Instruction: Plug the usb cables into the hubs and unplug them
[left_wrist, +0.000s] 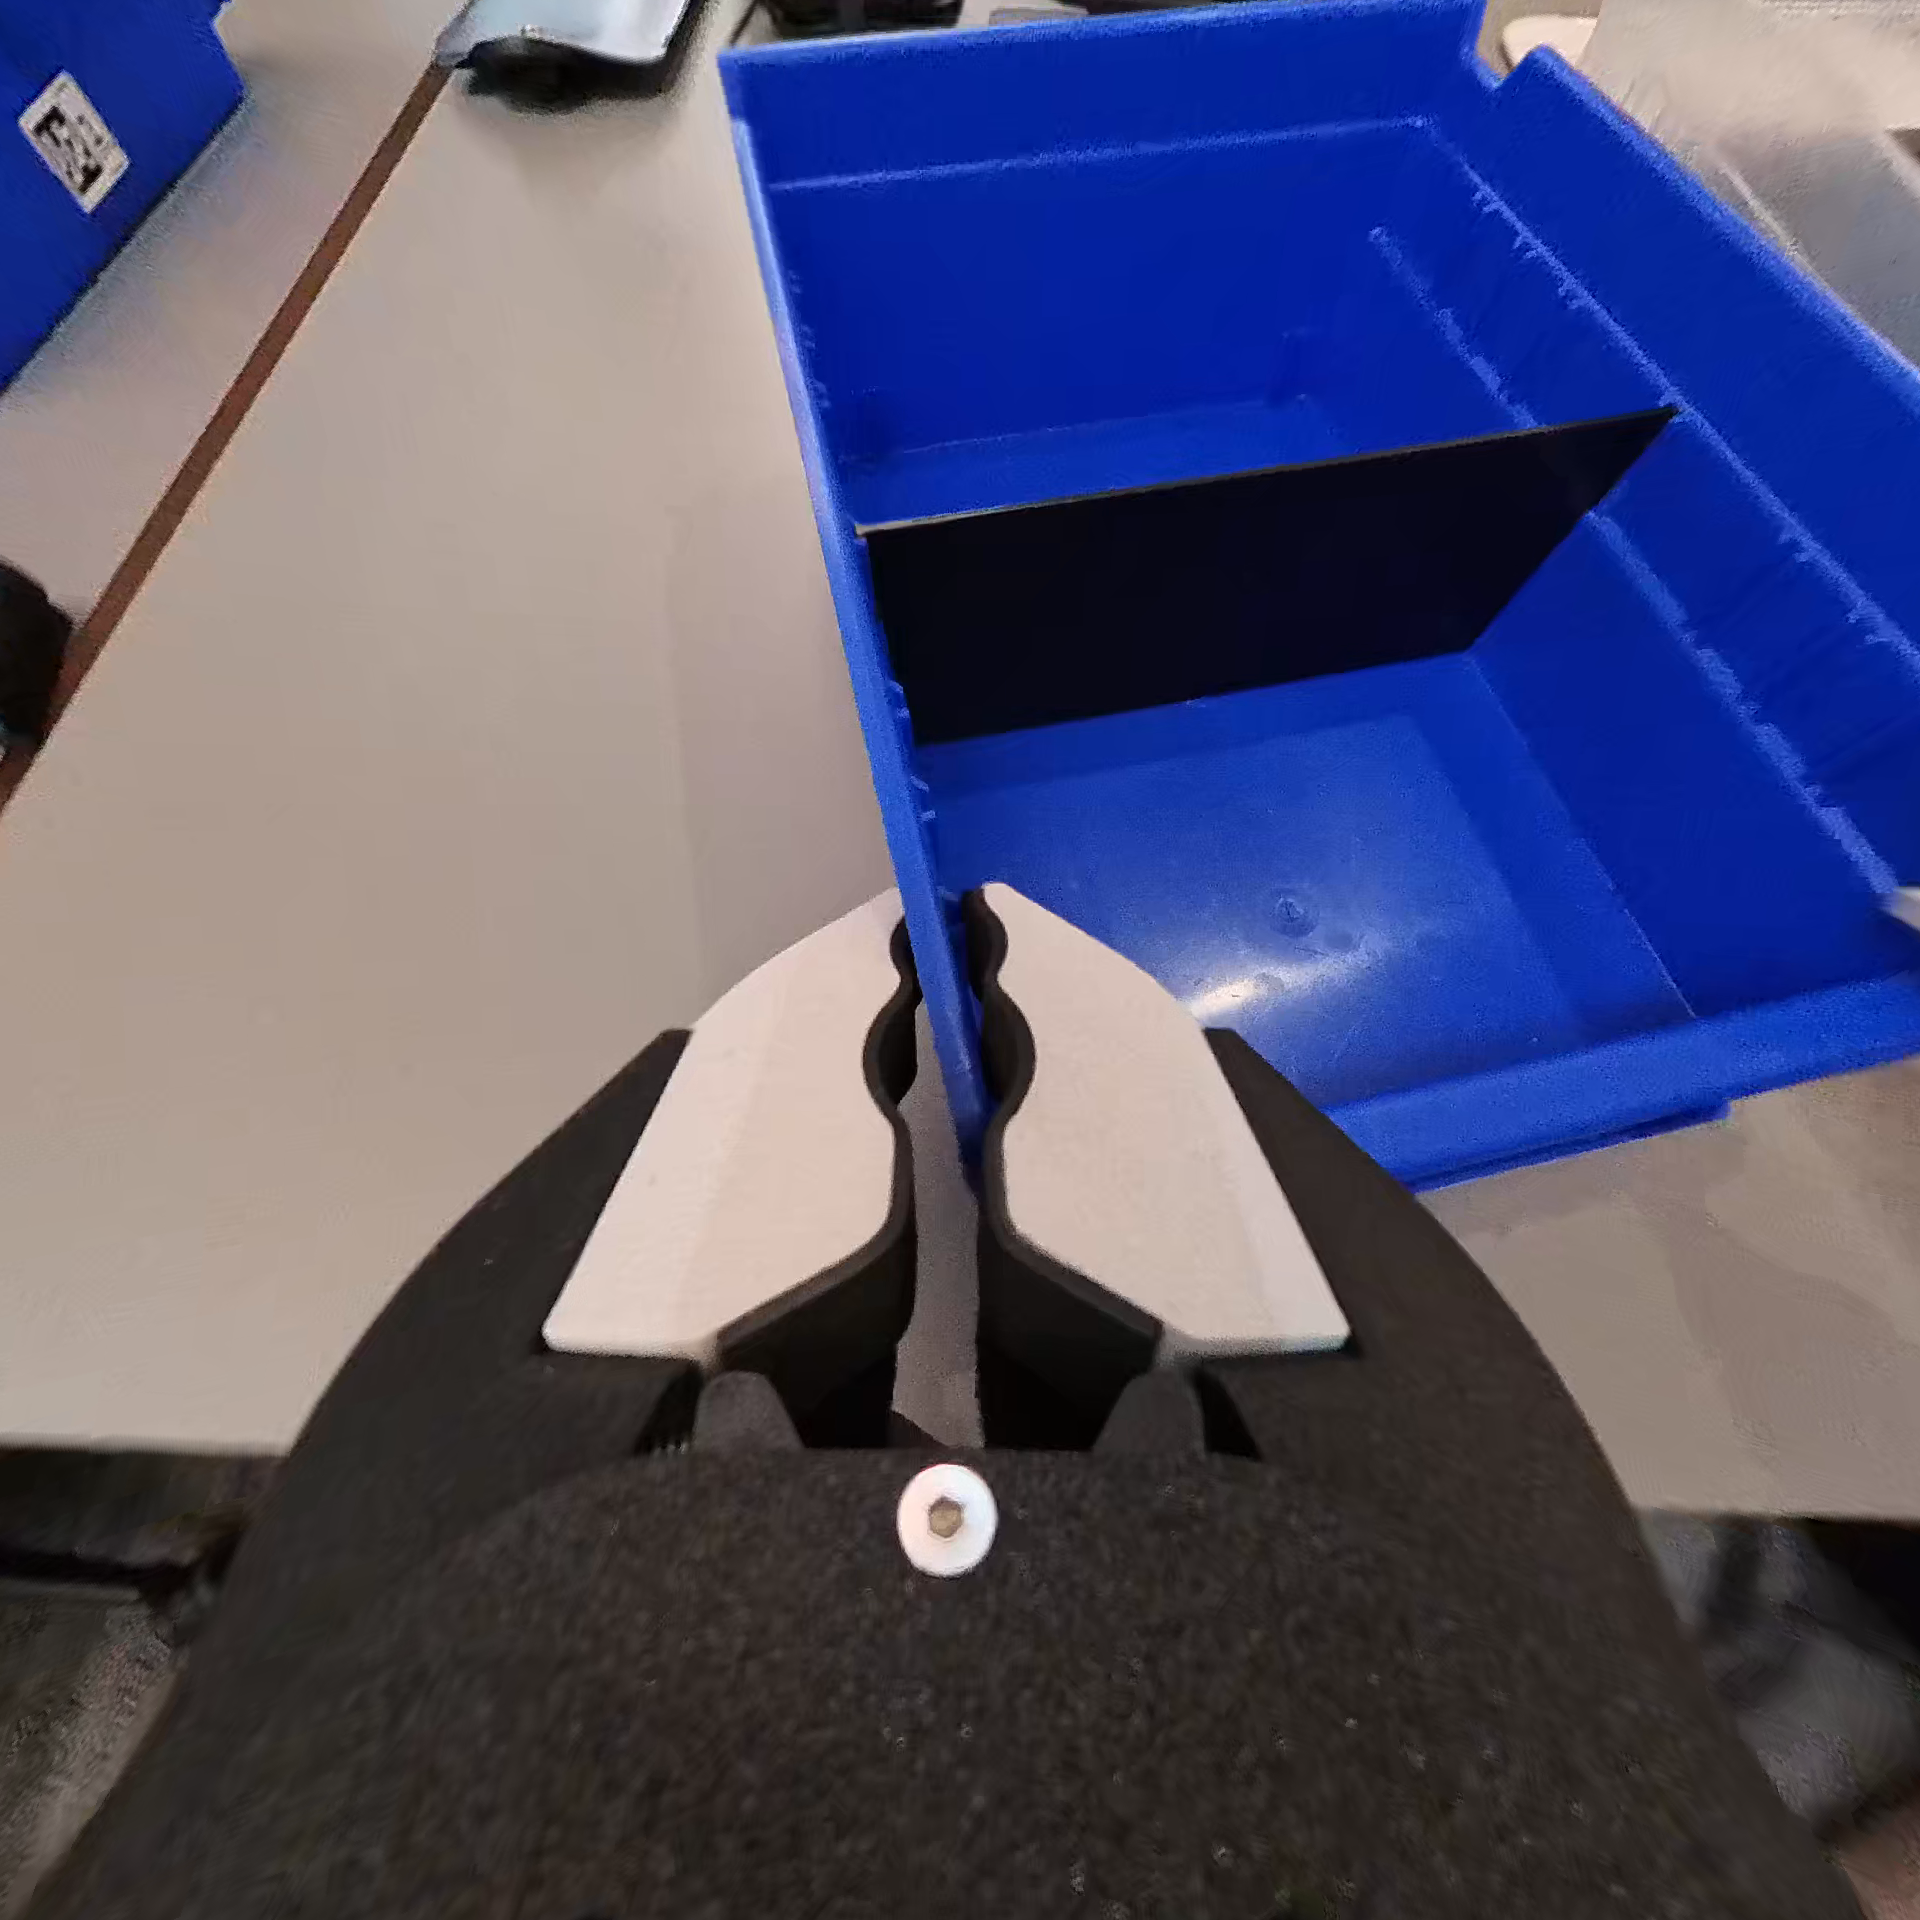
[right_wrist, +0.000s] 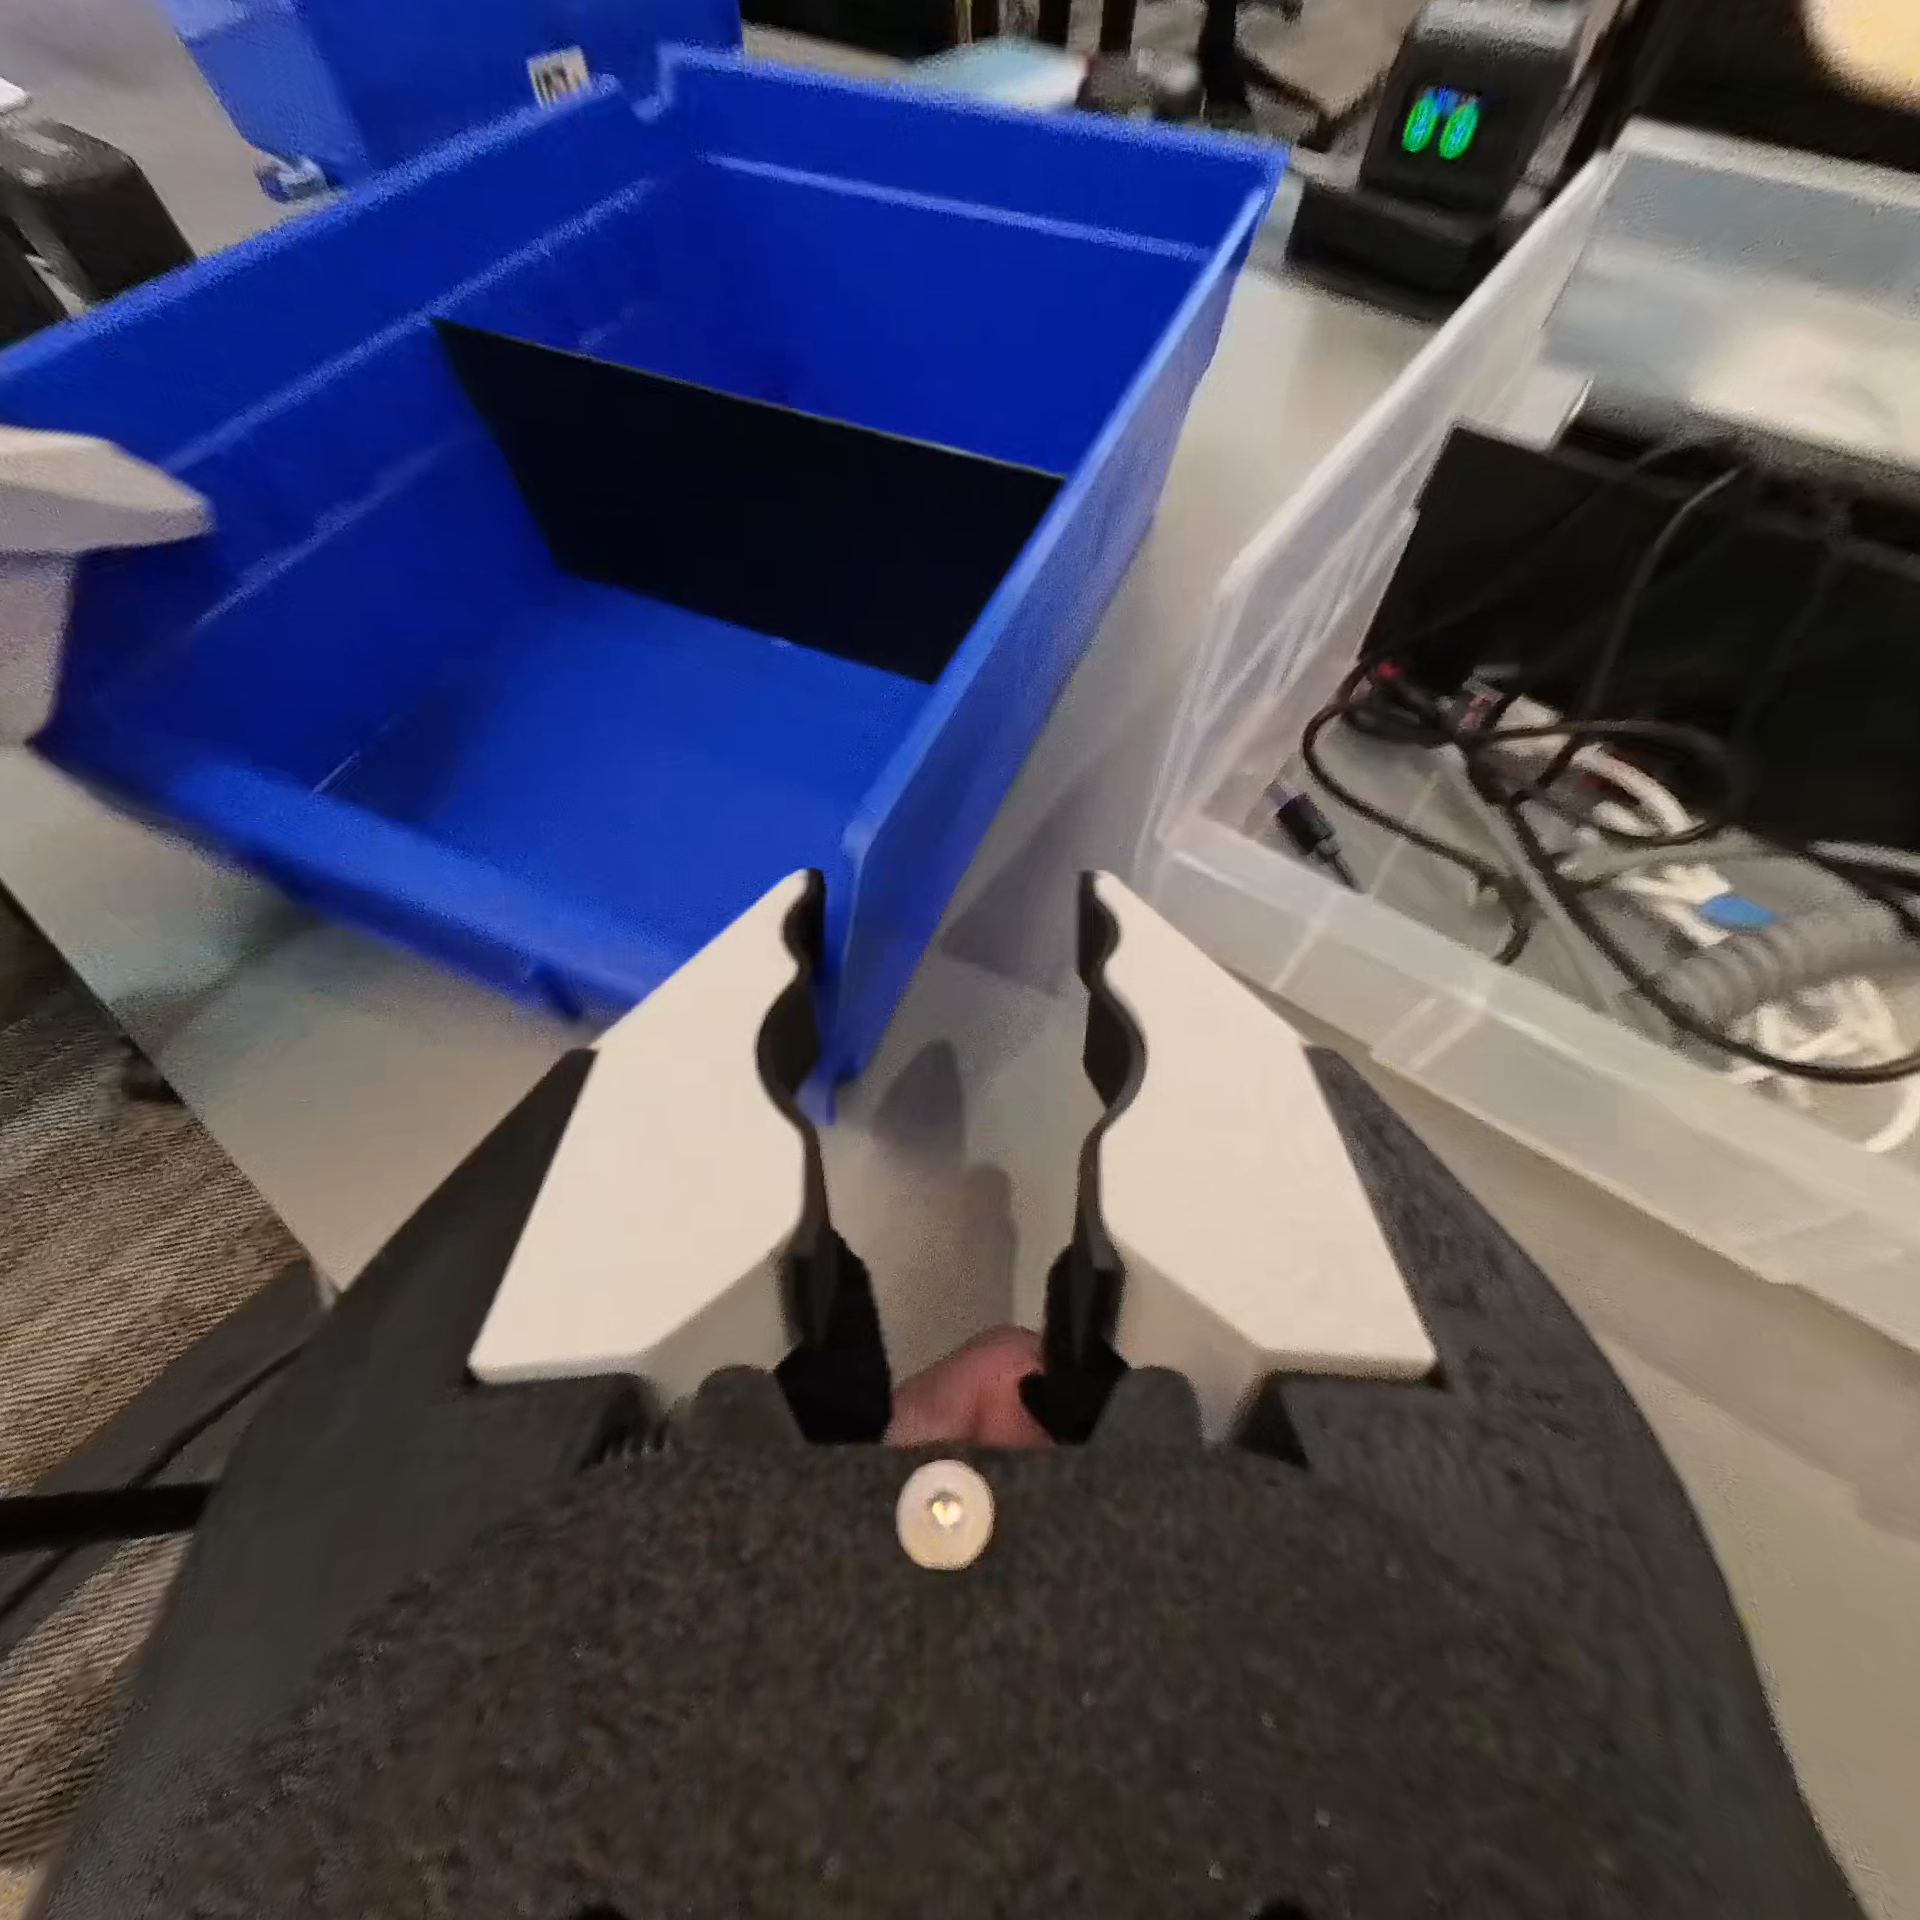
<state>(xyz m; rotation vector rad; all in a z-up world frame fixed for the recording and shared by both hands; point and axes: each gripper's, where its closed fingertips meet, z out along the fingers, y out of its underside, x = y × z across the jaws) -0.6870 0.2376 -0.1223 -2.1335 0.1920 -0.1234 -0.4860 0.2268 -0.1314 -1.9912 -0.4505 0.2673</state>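
An empty blue bin (left_wrist: 1351, 852) with a black divider (left_wrist: 1195, 592) stands on the pale table. My left gripper (left_wrist: 940, 914) is shut on the bin's left wall near its front corner, one finger on each side. In the right wrist view the same bin (right_wrist: 582, 748) and divider (right_wrist: 748, 520) show. My right gripper (right_wrist: 951, 894) is open, and the near end of the bin's right wall lies between its fingers. Black and white cables (right_wrist: 1558, 748) lie tangled in a clear plastic box (right_wrist: 1351, 997) to the right. I cannot make out a hub.
The left gripper's finger (right_wrist: 94, 509) shows at the far left of the right wrist view. A second blue bin (left_wrist: 94, 156) stands at the back left. A black device with green lights (right_wrist: 1439, 125) stands behind the clear box. The table's front edge is just below both grippers. The grippers' ends are close to 20 centimeters from one another.
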